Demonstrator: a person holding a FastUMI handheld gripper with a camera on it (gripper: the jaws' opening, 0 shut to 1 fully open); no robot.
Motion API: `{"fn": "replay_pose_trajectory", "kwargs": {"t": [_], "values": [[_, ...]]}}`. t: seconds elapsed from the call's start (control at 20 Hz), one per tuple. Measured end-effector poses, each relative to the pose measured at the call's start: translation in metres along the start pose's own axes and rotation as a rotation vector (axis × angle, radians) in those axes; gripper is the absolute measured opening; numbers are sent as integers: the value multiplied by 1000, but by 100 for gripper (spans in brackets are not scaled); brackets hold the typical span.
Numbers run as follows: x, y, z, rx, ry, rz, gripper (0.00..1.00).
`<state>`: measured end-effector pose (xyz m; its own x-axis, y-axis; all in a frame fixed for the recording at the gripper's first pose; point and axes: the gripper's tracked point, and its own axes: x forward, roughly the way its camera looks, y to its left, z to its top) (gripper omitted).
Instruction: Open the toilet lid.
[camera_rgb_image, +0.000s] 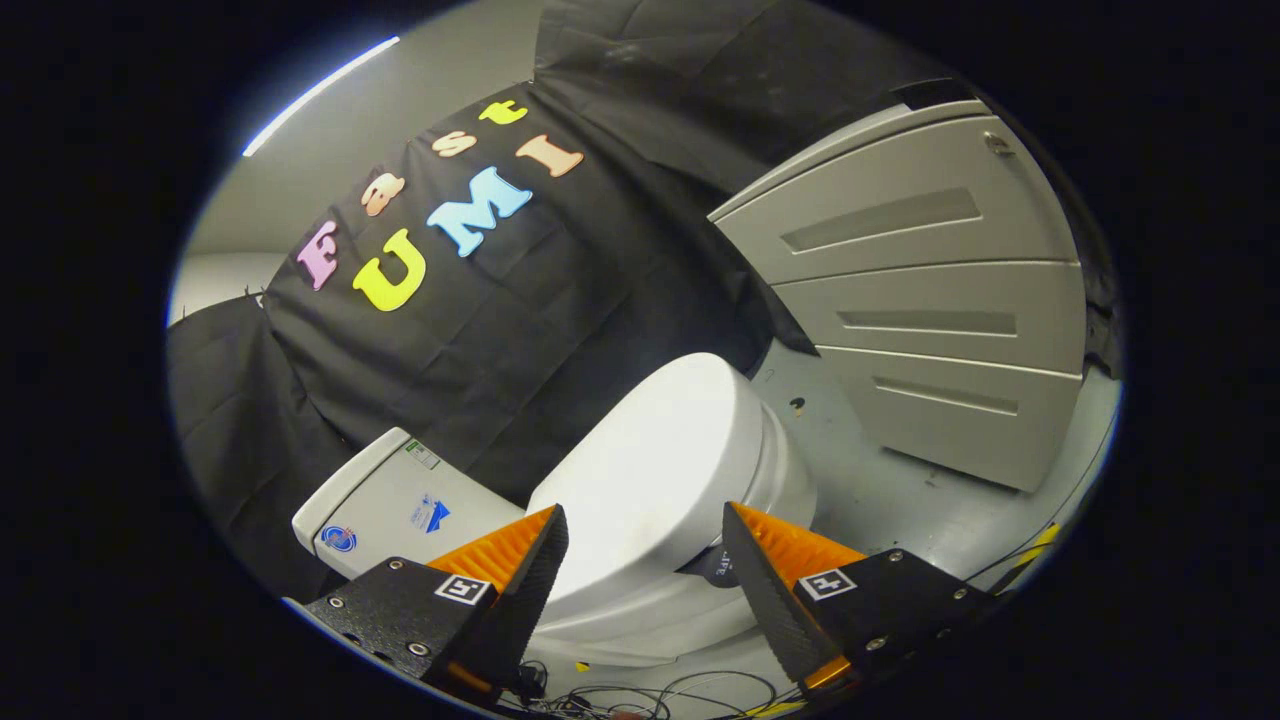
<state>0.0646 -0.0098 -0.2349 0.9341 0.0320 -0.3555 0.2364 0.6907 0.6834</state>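
A white toilet stands on the grey floor, tilted in the view. Its lid lies flat, down over the bowl. The tank with stickers on its side sits against the black cloth wall. My gripper hovers above the lid, fingers wide apart with the lid's side edge showing in the gap between them. Neither finger touches the lid. The gripper is open and holds nothing.
A grey panelled wall or door rises beyond the toilet. The grey floor runs between it and the bowl. Loose black cables lie on the floor near the fingers, and a yellow cable runs by the panel's foot.
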Motion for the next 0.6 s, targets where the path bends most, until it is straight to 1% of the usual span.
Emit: {"fn": "replay_pose_trajectory", "kwargs": {"t": [0.3,0.5,0.6], "values": [[8,-30,-14,160,11,-42,96],[13,-48,-27,244,31,-69,96],[18,-56,-37,276,63,-80,96]]}}
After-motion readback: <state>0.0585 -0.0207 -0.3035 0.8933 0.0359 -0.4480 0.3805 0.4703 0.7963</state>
